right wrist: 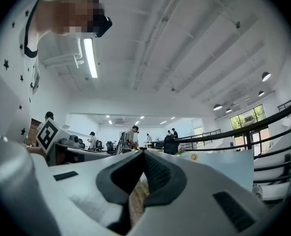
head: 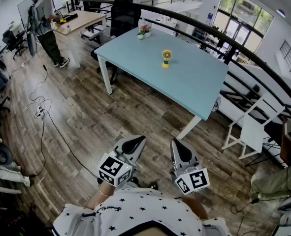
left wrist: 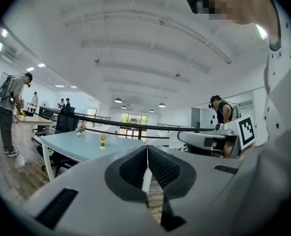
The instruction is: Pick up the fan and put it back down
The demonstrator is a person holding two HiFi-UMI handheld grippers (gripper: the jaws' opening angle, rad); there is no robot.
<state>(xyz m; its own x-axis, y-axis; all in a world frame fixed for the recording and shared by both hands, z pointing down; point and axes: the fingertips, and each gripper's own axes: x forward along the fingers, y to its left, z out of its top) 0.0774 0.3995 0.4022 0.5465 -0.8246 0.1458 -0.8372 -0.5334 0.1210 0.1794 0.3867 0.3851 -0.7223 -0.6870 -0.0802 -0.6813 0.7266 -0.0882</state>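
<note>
A small yellow fan (head: 166, 58) stands upright near the middle of a light blue table (head: 194, 87). It appears far off in the left gripper view as the fan (left wrist: 102, 140) and in the right gripper view as the fan (right wrist: 194, 157). My left gripper (head: 137, 142) and right gripper (head: 176, 145) are held side by side close to my body, over the wooden floor and well short of the table. Both point about level toward the table. The left gripper (left wrist: 146, 149) and the right gripper (right wrist: 144, 154) each have their jaws touching, with nothing between them.
A small flower pot (head: 144, 31) sits at the table's far corner, with a black office chair (head: 124, 14) behind it. A white chair (head: 251, 132) stands right of the table by the curved black railing (head: 263, 68). A person (head: 47, 23) works at a desk far left. Cables (head: 39, 107) trail over the floor.
</note>
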